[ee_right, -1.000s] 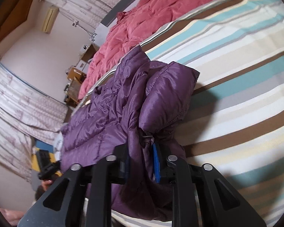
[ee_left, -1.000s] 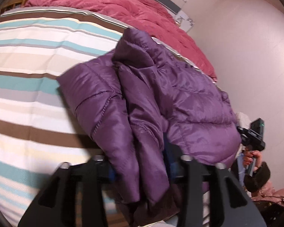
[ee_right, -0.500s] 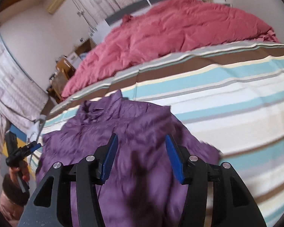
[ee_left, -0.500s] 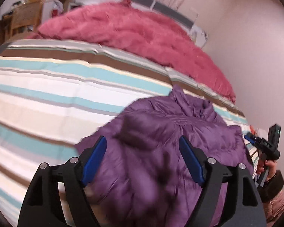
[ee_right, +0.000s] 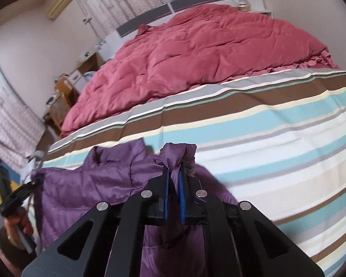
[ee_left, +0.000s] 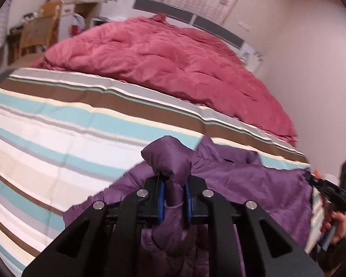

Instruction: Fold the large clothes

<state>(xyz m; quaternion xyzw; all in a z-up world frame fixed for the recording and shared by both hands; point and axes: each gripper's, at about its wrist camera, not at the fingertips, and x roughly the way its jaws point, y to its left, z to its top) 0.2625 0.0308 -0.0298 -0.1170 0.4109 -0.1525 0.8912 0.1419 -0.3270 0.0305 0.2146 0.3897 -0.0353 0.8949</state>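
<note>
- Pinching a bunched fold of the purple puffer jacket [ee_left: 253, 184], your left gripper [ee_left: 174, 190] has just closed; fabric bulges above the pads at 12 o'clock.
- Your right gripper [ee_right: 173, 180] has likewise just closed on a thinner gathered edge of the jacket [ee_right: 85, 184].
- Between both grips the jacket sags onto the striped sheet [ee_left: 57, 138], with the red quilt [ee_left: 173, 64] beyond at 12 o'clock.
- Expect it to be light, soft, springy and slick: hold seams or hems, not loose shell.
</note>
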